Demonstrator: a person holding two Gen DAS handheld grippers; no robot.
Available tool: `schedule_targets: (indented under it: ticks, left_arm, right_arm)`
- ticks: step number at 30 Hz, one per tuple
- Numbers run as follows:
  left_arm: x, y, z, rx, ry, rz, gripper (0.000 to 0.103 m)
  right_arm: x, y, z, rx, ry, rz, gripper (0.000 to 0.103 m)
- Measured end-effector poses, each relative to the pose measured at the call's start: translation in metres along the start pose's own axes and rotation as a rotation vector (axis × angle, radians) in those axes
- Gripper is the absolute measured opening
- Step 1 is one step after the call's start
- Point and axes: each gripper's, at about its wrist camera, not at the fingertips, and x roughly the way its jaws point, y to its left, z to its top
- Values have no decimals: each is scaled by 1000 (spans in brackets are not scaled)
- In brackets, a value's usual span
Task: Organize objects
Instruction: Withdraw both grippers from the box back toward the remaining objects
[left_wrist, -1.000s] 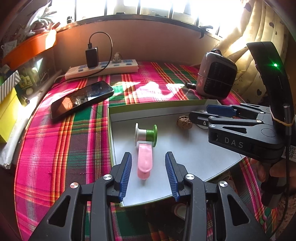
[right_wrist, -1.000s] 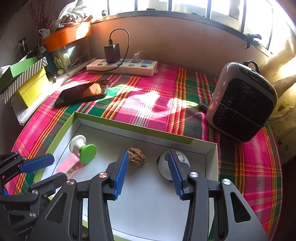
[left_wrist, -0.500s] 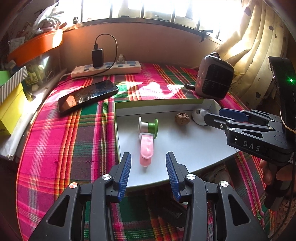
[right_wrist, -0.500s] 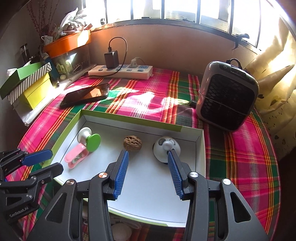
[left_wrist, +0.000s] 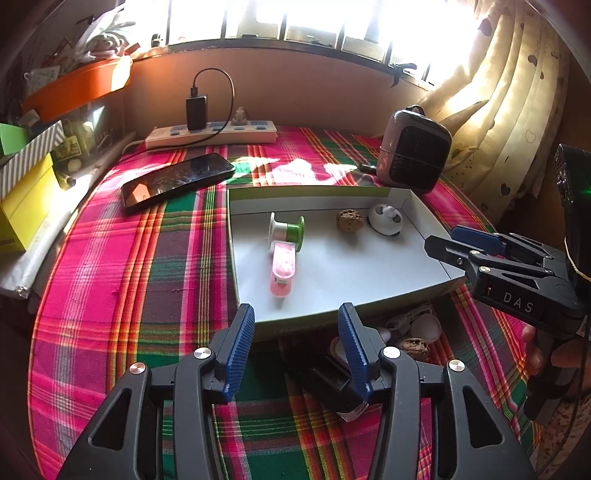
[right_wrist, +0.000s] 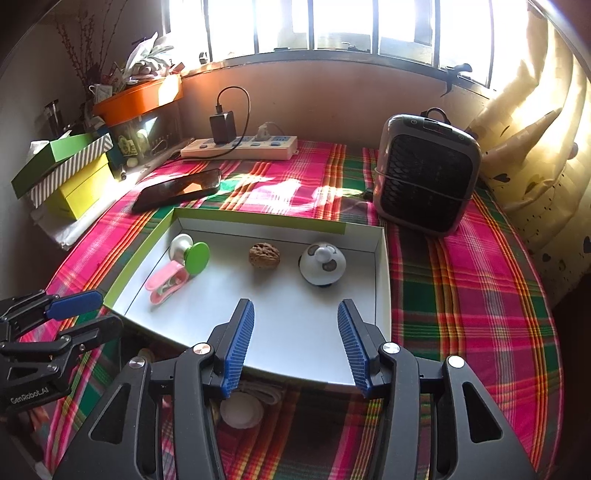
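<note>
Right wrist view: a white tray is seen mid-table, holding a spool and pink clip at its left end, a walnut centrally, a round white gadget at right. Right tongs and left tongs are opening, with nothing between them.

- Tray: shallow white box with green outer rim, lying flat on the plaid cloth.
- Spool: white core, green flange, on its side at the tray's far left.
- Pink clip: lying flat, touching the spool's near side.
- Walnut: brown, far centre.
- Round white gadget: far right, near the tray wall.
</note>
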Motion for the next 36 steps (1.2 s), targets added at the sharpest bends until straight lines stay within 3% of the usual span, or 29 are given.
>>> schedule_targets:
  ticks: [22,36]
  left_arm:
    - [-1,-28,-46,52,75,-34,49]
    - [-1,-20,-55,43,83,11,49]
  right_arm:
    - [-15,5,-43,13,-5,30,52]
    - [-17,10,-54,14,6,37,52]
